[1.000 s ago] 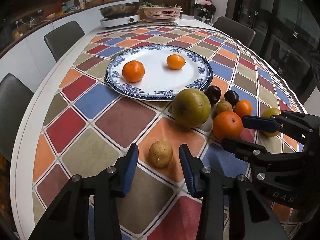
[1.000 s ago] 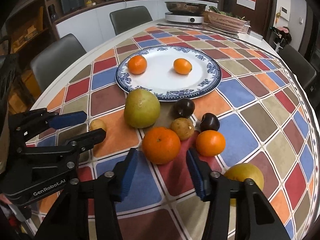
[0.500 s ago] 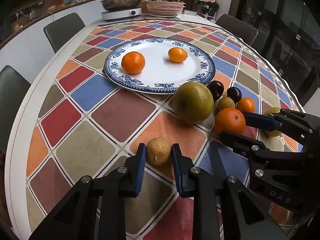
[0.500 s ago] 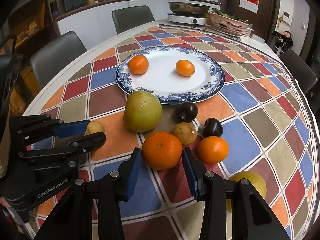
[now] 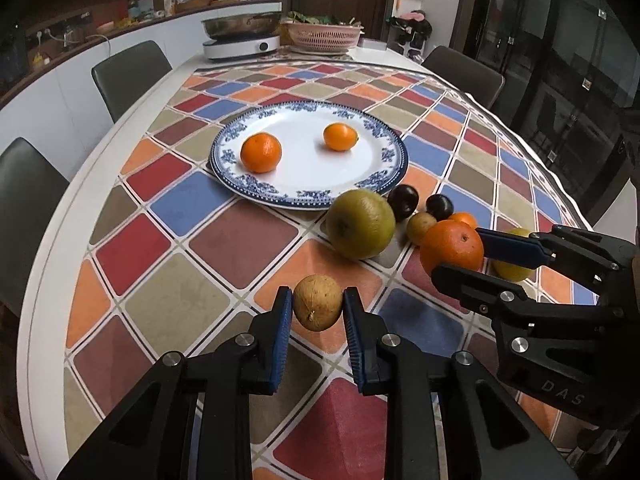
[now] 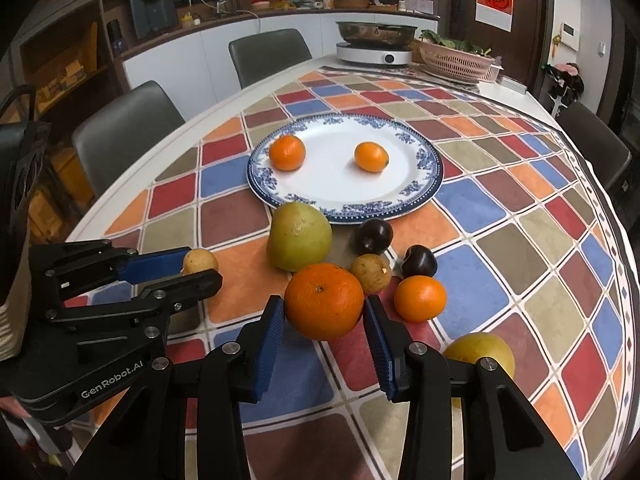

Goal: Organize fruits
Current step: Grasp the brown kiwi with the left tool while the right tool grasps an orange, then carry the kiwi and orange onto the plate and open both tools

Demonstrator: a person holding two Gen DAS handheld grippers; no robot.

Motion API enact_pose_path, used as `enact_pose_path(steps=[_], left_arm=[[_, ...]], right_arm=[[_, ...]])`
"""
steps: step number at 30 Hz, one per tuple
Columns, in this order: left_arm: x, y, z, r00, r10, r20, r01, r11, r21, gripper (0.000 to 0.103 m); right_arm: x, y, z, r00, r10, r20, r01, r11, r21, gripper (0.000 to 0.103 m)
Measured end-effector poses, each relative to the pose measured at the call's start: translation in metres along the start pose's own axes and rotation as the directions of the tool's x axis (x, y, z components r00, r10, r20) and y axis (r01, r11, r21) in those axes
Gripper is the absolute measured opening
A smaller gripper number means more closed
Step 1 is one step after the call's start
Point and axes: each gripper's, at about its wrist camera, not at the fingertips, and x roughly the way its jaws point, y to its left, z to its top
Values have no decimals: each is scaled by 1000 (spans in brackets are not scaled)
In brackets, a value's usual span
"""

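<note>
My left gripper (image 5: 316, 306) is shut on a small tan round fruit (image 5: 318, 308), held low over the checked tablecloth. My right gripper (image 6: 324, 314) is shut on a large orange (image 6: 324, 300), both blue pads (image 6: 270, 328) pressing its sides. A blue-rimmed white plate (image 5: 256, 188) behind holds two small oranges (image 5: 261, 152) (image 5: 340, 137). Between plate and grippers lie a big green fruit (image 6: 298, 236), two dark plums (image 6: 374, 236) (image 6: 418, 261), another tan fruit (image 6: 370, 272) and a small orange (image 6: 420, 298). A yellow fruit (image 6: 480, 352) sits partly behind my right finger.
At the table's far end stand an induction cooker with a steel pan (image 5: 240, 44) and a pink basket (image 5: 324, 34). Grey chairs (image 5: 128, 72) line the left side and another chair (image 5: 464, 72) the right. The white table edge (image 5: 52, 240) curves close on the left.
Both pairs of jaws have closed: the left on the tan fruit, the right on the large orange. The left gripper has risen slightly with its fruit.
</note>
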Motion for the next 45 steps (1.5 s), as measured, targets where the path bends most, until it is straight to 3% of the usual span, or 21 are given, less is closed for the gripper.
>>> enact_pose_path(steps=[13,23,39,45], left_arm=[[-39,-3,24,995,20,94,-20,1000,-2,26],[-43,-2,56,990,35,134,-41,998,38,26],[16,31,131,995,17,102,-22,998,56,26],[54,38,156,999,-3,39,0,998,67,26]], right_arm=[[-39,-2,23,995,21,96,-20,1000,-9,42],[-45,-10,57,992,14,128,-6,998,-60,42],[20,-34,132,998,-4,68,9,997,-78,42],[48,-43,154,999,-14,36,17,996,-88,42]])
